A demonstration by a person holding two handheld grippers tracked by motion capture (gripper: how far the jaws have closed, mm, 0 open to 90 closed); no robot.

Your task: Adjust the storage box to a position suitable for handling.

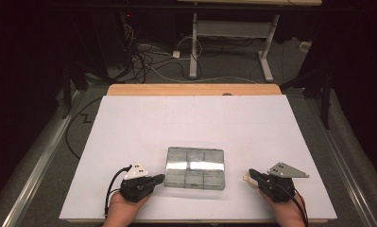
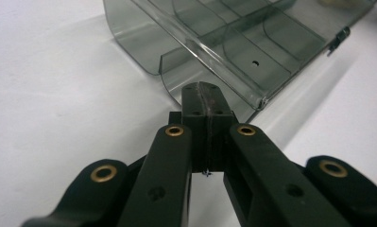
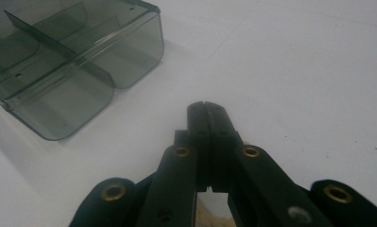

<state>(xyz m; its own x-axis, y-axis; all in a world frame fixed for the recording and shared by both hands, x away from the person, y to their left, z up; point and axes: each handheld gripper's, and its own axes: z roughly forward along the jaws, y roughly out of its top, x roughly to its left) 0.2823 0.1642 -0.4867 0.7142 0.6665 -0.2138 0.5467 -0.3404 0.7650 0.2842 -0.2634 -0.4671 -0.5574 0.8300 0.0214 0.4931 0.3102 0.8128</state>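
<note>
A clear plastic box (image 1: 194, 168) with little compartments sits on the white bench (image 1: 191, 123), near the front edge and in the middle. The left gripper (image 1: 159, 178) is just beside the box's left side, and its tip looks like it touches the box. Its fingers (image 2: 195, 101) are pressed together with nothing between them. The right gripper (image 1: 252, 173) waits to the right of the box, a little apart. Its fingers (image 3: 198, 118) are together too, holding nothing.
</note>
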